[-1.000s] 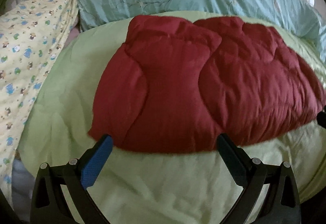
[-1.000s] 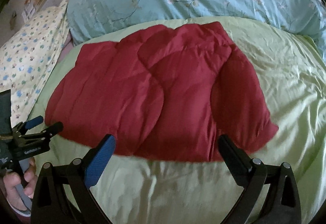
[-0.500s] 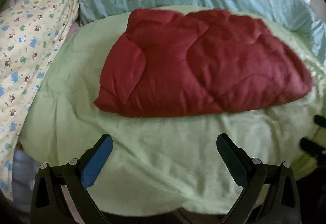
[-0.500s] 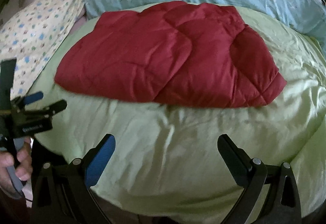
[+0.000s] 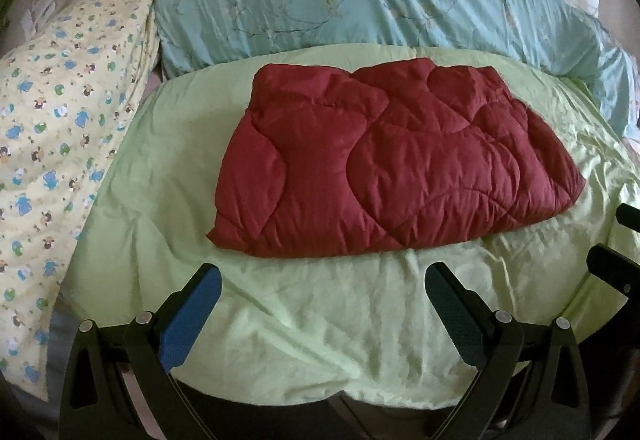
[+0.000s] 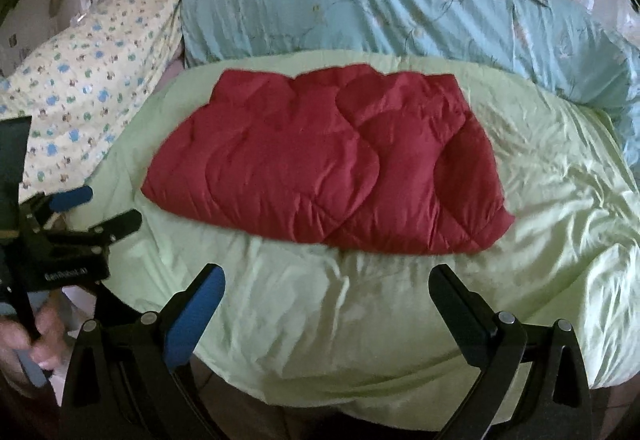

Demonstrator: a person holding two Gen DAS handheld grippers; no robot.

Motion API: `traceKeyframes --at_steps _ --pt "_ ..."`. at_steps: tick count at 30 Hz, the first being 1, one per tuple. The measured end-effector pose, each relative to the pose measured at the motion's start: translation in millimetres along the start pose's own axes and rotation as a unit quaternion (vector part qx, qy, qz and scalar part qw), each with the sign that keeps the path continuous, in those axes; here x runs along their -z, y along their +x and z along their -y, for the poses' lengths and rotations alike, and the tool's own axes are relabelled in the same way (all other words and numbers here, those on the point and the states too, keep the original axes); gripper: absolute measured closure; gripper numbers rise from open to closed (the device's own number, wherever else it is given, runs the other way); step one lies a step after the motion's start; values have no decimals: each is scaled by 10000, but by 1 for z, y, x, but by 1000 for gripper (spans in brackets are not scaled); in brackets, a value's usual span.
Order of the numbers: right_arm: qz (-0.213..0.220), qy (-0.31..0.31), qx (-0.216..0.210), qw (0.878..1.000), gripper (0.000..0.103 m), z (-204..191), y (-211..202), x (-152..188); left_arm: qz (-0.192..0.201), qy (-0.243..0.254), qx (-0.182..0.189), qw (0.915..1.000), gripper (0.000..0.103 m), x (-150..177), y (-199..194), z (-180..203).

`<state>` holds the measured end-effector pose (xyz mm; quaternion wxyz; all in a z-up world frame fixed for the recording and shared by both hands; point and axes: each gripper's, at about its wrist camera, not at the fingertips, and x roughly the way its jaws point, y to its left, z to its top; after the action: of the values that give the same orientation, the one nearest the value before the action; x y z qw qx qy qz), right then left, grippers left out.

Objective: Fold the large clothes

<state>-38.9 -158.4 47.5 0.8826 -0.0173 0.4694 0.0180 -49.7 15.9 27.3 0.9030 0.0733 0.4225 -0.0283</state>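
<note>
The red quilted garment (image 5: pixel 392 168) is laid folded on the pale green bedcover (image 5: pixel 312 312), well apart from both grippers. The left gripper (image 5: pixel 320 292) and right gripper (image 6: pixel 326 294) are held wide open, with nothing gripped. The puffy layers could spring apart if nudged. Open bedcover is left along the near edge.

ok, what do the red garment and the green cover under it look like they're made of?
Red garment: looks like a padded, quilted synthetic shell, nylon or polyester perhaps. Signs: puffy panels between curved stitch lines and a slight sheen.

Green cover: looks like thin woven cotton or a blend, matte to faintly lustrous. Signs: many fine, soft creases. The exact fibre of either can't be told from these views.
</note>
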Motion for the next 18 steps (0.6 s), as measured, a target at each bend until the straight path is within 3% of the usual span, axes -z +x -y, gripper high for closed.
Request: traceKeyframes --at_steps 18 --pt "-196 345 -26 9992 0 10 40 0 -236 38 -105 9997 0 -9 42 7"
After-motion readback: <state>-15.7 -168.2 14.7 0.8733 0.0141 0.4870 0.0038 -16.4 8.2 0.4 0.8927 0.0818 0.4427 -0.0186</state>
